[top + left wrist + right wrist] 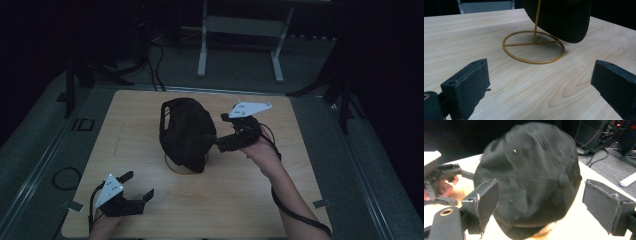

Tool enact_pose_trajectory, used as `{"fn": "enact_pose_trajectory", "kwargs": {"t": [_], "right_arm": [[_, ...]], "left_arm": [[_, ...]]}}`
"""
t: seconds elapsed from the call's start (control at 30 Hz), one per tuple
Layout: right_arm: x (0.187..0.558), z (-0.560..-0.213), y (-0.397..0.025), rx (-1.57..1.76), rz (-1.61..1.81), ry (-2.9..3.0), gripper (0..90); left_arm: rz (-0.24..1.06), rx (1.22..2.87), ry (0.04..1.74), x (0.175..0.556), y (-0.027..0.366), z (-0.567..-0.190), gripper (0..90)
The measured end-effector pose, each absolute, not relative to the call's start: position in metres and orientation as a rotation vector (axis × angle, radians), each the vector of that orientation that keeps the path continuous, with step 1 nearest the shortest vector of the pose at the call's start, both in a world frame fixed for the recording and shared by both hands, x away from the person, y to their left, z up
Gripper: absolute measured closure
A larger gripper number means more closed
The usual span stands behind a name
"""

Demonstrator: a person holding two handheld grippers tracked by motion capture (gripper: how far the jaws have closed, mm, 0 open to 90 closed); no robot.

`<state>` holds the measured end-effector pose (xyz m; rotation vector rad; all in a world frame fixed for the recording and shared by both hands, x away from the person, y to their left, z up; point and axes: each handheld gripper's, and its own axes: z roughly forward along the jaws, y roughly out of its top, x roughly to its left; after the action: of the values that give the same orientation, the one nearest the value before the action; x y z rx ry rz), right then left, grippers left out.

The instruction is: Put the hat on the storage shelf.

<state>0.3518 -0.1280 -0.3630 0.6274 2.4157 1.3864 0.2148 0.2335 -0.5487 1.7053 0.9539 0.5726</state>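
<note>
A black cap (185,132) hangs on a gold wire stand (178,171) in the middle of the wooden table (260,195). My right gripper (219,140) is at the cap's right side, raised off the table and open. In the right gripper view the cap (534,170) sits between and just beyond the spread fingers (485,205). My left gripper (139,185) rests low near the table's front left, open and holding nothing. Its view shows the stand's post (536,22), the ring base, and the cap's lower edge (564,17) a short way ahead.
A white desk frame (240,30) stands on the floor beyond the table. Black stand legs (340,90) flank the far corners, and cables (65,177) lie on the grey floor at left. Bare wood surrounds the stand.
</note>
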Motion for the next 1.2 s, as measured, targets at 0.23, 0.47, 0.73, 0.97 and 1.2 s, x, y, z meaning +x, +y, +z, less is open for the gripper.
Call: {"fn": "enact_pose_trajectory", "kwargs": {"t": [0.23, 0.47, 0.73, 0.97, 1.2], "right_arm": [[0.349, -0.383, -0.144, 0.639, 1.357, 2.412, 13.3], [0.347, -0.406, -0.153, 0.670, 1.340, 2.436, 13.3], [0.345, -0.434, -0.158, 0.675, 1.332, 2.466, 13.4], [0.342, -0.460, -0.163, 0.695, 1.357, 2.502, 13.3], [0.340, -0.482, -0.169, 0.704, 1.361, 2.514, 13.4]], "left_arm": [[0.570, 1.701, 0.952, 0.214, 0.233, -0.548, 2.5], [0.571, 1.708, 0.948, 0.214, 0.233, -0.548, 2.5], [0.565, 1.711, 0.948, 0.214, 0.234, -0.549, 2.5], [0.562, 1.709, 0.951, 0.214, 0.233, -0.549, 2.5], [0.561, 1.708, 0.952, 0.214, 0.233, -0.549, 2.5]]}}
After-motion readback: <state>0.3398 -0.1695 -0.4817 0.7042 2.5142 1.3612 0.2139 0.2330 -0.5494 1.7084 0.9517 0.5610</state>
